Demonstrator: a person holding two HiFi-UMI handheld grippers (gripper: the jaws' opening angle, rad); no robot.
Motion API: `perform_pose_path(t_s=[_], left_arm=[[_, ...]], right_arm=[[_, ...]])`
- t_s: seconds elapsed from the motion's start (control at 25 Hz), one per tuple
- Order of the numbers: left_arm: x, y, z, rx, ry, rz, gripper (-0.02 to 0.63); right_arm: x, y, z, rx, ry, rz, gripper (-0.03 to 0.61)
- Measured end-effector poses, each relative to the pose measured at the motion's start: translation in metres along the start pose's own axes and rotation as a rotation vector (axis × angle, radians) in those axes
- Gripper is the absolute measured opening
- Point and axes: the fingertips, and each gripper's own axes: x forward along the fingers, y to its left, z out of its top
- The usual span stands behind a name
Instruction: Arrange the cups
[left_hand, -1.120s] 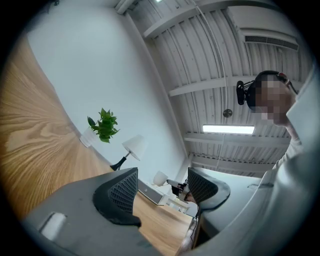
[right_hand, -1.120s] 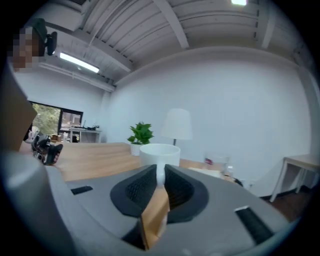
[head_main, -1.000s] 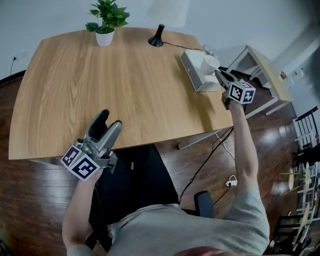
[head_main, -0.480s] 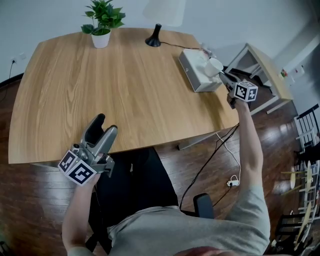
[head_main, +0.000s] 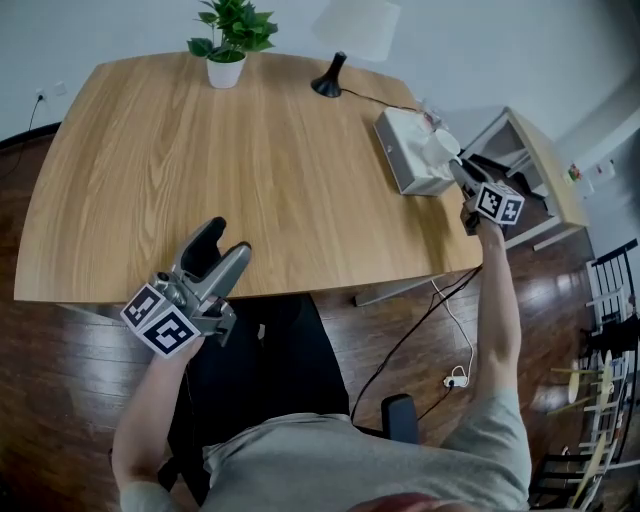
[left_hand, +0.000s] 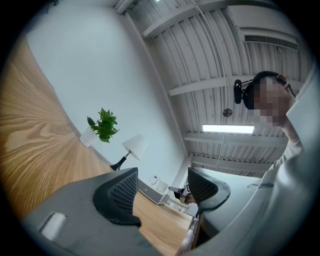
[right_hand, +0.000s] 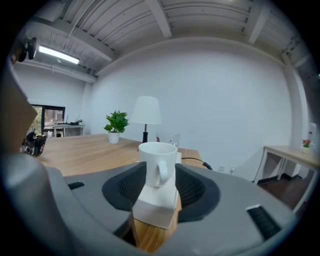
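Observation:
A white mug (right_hand: 158, 162) stands upright on the near end of a white box (right_hand: 156, 205) at the table's right edge, its handle towards me. My right gripper (right_hand: 159, 187) is open: its jaws have just been opening and stand either side of the handle, clear of it. In the head view the mug (head_main: 441, 146) sits on the box (head_main: 408, 160) just beyond the right gripper (head_main: 462, 172). A clear glass (right_hand: 173, 140) stands behind the mug. My left gripper (head_main: 222, 243) hangs open and empty over the table's front edge.
The wooden table (head_main: 200, 150) carries a potted plant (head_main: 228, 45) and a lamp (head_main: 350, 40) at its far edge. A low side table (head_main: 530, 165) stands to the right of the box. A cable runs across the floor below.
My right gripper has carried the mug a little further along the box, and the mug now rests on it. The left gripper has stayed where it was.

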Motion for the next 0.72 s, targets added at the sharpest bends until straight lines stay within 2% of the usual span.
perform_pose_path(t_s=[0.08,0.16,0.2,0.28,0.4,0.48,0.6,0.72], left_arm=[[0.003,-0.001,-0.001,0.000,0.002,0.000,0.305],[0.005,-0.001,0.000,0.004,0.011,-0.007,0.305],[0.005,-0.001,-0.001,0.006,0.012,-0.010,0.305],[0.003,-0.001,-0.001,0.011,0.009,-0.015,0.305],[0.003,-0.001,-0.001,0.018,0.005,-0.021,0.305],[0.003,-0.002,0.000,0.021,0.003,-0.023,0.305],[0.002,-0.002,-0.001,0.023,0.001,-0.022,0.305],[0.002,-0.002,-0.002,0.023,0.003,-0.022,0.305]], right_arm=[[-0.015,-0.005,0.004,0.048,-0.042,-0.065,0.196],[-0.039,0.013,0.015,0.122,-0.154,-0.082,0.189],[-0.050,0.039,0.024,0.140,-0.219,-0.045,0.165],[-0.063,0.118,0.034,0.136,-0.306,0.099,0.143],[-0.066,0.258,0.026,0.105,-0.337,0.374,0.143],[-0.064,0.335,0.017,0.082,-0.337,0.511,0.143],[-0.058,0.413,0.005,0.023,-0.325,0.599,0.143],[-0.048,0.455,-0.007,-0.007,-0.299,0.627,0.143]])
